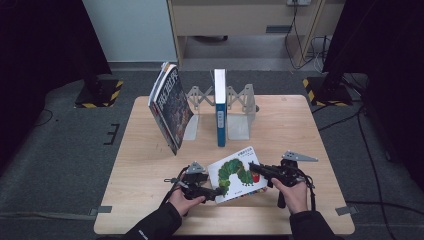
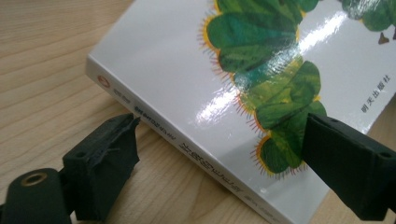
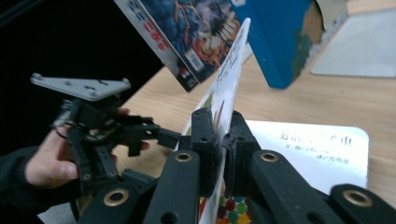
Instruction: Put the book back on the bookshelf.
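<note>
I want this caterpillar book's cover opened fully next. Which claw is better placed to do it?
Right. The right claw is shut on the caterpillar book's lifted cover. The left claw is open at the spine edge, better suited to steadying.

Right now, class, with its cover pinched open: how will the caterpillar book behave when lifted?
The caterpillar book looks glossy, so perhaps slippery. Its cover stands straight in the right gripper, suggesting stiff board. The thin book probably weighs little.
</note>
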Demonstrator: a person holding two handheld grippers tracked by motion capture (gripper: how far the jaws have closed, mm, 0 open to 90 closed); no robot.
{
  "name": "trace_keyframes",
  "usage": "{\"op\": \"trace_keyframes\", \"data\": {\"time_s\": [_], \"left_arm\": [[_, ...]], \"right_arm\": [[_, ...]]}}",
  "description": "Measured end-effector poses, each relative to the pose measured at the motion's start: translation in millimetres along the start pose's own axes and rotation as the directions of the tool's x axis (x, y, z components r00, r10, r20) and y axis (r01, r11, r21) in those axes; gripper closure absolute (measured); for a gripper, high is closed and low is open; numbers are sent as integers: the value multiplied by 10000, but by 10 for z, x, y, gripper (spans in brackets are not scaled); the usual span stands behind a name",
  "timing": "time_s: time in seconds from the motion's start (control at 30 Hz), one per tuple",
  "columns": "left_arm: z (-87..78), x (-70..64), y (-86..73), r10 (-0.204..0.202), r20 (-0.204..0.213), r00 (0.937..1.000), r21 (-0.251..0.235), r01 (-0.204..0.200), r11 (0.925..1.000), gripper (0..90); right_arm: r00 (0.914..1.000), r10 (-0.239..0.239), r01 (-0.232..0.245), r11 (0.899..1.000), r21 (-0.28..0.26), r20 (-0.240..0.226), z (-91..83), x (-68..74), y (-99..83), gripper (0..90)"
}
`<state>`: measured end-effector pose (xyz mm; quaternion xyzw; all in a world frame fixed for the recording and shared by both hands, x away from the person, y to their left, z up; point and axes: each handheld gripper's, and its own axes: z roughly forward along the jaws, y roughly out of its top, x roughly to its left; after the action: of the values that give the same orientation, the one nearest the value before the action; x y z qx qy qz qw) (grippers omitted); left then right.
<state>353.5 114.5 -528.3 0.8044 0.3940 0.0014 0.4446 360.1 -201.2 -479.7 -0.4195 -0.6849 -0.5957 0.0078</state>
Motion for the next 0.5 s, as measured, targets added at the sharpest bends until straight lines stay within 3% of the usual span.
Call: {"op": "trace_keyframes", "data": {"time_s": [0.27, 0.5], "left_arm": [[102, 44, -12, -47, 725, 9974, -206, 62, 9998, 31], [111, 42, -13, 50, 669, 9977, -220, -35, 9998, 34]], "right_arm": [[10000, 43, -44, 10000, -30, -47, -8, -8, -2, 857], [9995, 134, -135, 9999, 40, 290, -11, -57, -40, 832]]}}
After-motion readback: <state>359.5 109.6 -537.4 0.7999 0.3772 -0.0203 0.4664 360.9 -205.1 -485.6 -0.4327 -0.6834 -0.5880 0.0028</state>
